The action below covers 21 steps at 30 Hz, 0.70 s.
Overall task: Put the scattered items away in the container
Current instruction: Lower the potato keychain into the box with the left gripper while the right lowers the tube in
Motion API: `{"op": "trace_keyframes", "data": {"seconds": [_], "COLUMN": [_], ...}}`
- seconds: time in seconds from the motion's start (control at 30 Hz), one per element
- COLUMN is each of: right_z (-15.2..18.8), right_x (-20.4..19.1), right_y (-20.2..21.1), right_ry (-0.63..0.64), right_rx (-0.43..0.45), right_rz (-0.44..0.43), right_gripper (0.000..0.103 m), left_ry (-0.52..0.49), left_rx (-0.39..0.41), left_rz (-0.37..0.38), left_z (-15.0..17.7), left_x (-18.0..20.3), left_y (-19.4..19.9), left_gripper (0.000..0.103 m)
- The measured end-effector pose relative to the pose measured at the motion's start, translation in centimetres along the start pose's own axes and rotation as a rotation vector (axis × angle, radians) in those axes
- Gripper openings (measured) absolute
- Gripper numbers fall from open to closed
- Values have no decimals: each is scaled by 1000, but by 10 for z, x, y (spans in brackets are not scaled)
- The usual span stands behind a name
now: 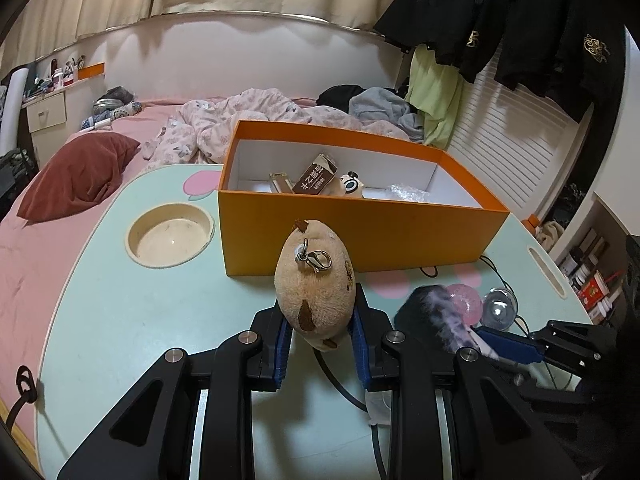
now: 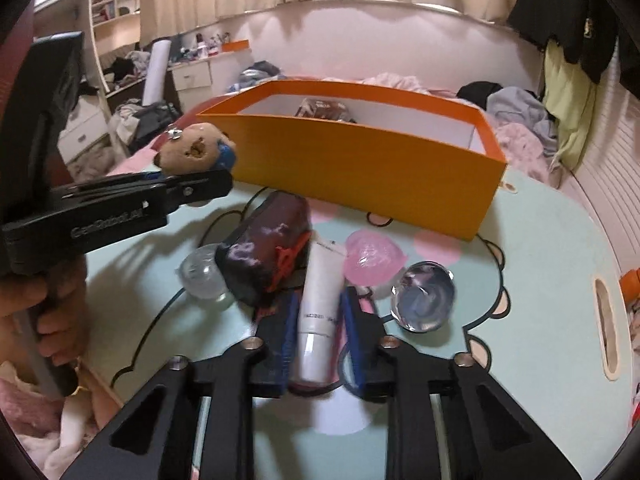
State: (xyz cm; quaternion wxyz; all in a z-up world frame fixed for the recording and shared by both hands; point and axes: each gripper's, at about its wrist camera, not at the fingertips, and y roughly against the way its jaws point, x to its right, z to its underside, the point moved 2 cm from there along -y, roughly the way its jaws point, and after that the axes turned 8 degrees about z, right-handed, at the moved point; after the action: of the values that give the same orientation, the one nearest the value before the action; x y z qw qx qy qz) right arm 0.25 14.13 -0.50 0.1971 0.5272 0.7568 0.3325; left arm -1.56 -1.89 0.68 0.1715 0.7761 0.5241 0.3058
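The white tube (image 2: 318, 300) lies flat on the table (image 2: 520, 320), cap end toward me, and the blue pads of my right hand-held gripper (image 2: 318, 336) are clamped on its lower half. It is smooth and round, so I judge it could squirt forward out of the pads as I lift, or swing nose-down and clip the near wall of the orange box (image 2: 360, 168). Crowded just beside it are the dark pouch (image 2: 262, 248), a pink ball (image 2: 374, 256) and two clear balls (image 2: 424, 296); a careless lift could nudge them rolling toward the table edge. My left hand-held gripper (image 1: 320, 344) is closed on the plush toy (image 1: 316, 280), held above the table short of the box. The toy is soft and gripped low, so it could sag or slip. Both arms heading for the box at once might collide
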Motion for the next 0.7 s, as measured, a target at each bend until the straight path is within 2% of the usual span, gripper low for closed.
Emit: {"op": "trace_keyframes", "data": {"seconds": [0.13,0.33,0.43,0.6,0.7], "right_z": [3,-11,-31,-79,-110], "right_x": [15,29,38,52,52], "right_y": [5,39,49,41,27], "right_ry": [-80,-121,-143,-187,-206], "right_rx": [6,104,148,200,205], "right_rz": [-105,-210,-206,-145,-137], "right_gripper": [17,17,17,17,17], "left_ry": [-1,-6,2,-48,-67], "left_rx": [12,64,63,118,117], "left_rz": [1,27,52,-4,-14], "left_z": [0,-2,-11,-50,-77], "left_x": [-1,-1,-2,5,7], "left_y": [2,11,14,25,19], "left_gripper": [27,27,27,27,27]}}
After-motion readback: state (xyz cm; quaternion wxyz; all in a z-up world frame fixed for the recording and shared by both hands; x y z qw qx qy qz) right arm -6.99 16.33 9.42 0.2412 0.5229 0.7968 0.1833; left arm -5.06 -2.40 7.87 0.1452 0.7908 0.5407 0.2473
